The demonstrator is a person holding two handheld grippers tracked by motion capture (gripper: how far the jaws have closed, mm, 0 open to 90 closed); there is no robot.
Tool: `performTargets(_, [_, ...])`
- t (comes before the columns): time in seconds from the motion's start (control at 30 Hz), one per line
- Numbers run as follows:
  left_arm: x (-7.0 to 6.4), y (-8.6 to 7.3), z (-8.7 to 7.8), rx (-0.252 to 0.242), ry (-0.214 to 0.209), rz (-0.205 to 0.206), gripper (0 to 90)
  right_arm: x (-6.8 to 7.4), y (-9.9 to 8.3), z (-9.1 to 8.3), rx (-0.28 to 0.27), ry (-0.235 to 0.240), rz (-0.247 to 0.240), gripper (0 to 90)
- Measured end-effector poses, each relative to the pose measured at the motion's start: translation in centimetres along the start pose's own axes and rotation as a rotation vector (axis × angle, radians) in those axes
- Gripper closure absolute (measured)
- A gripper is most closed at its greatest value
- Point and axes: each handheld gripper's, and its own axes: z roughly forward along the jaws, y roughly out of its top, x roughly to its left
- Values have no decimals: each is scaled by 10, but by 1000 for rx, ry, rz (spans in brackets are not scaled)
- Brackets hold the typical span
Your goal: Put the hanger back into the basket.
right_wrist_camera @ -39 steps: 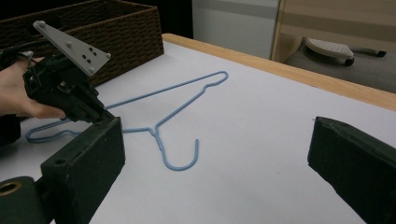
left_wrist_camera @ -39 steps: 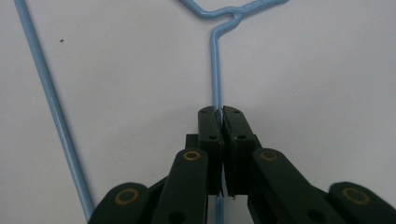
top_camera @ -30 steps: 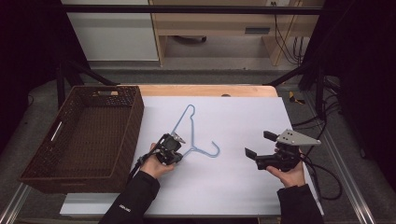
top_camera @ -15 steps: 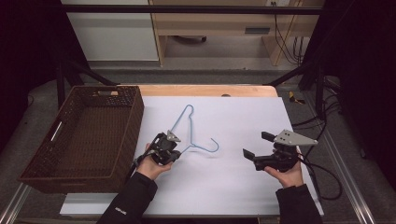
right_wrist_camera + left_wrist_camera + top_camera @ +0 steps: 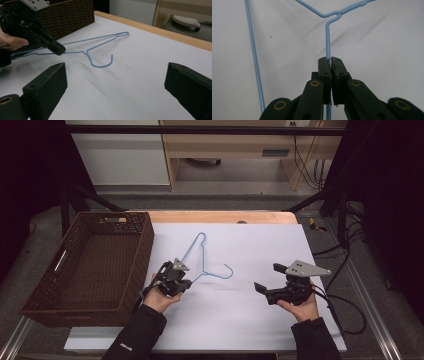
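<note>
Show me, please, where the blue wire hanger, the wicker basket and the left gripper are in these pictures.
blue wire hanger (image 5: 226, 276), high view, on the curve of its hook.
wicker basket (image 5: 144, 246), high view, on its right wall.
left gripper (image 5: 331, 60), left gripper view, at the tips of the jaws clamped on the wire.

No readable text, labels or numbers

Your hanger (image 5: 202, 261) is thin light-blue wire, triangular frame with a twisted neck and an open hook (image 5: 102, 63). It sits on the white table (image 5: 240, 320), just right of the basket, apex pointing away from you, hook curling toward table centre. Your left claw (image 5: 331, 63) is clamped on one wire run beside the neck.
</note>
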Motion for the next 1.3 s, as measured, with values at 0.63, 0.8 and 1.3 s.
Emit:
performTargets(0.63, [6,3,-17,-61,7,-26,874,23,-4,44,85,55,-33,59])
performTargets(0.8, [7,3,-19,-71,4,-32,874,25,-3,54,92,57,-36,65])
performTargets(1.3, [8,3,-24,-89,7,-42,874,35,4,85,107,79,-31,86])
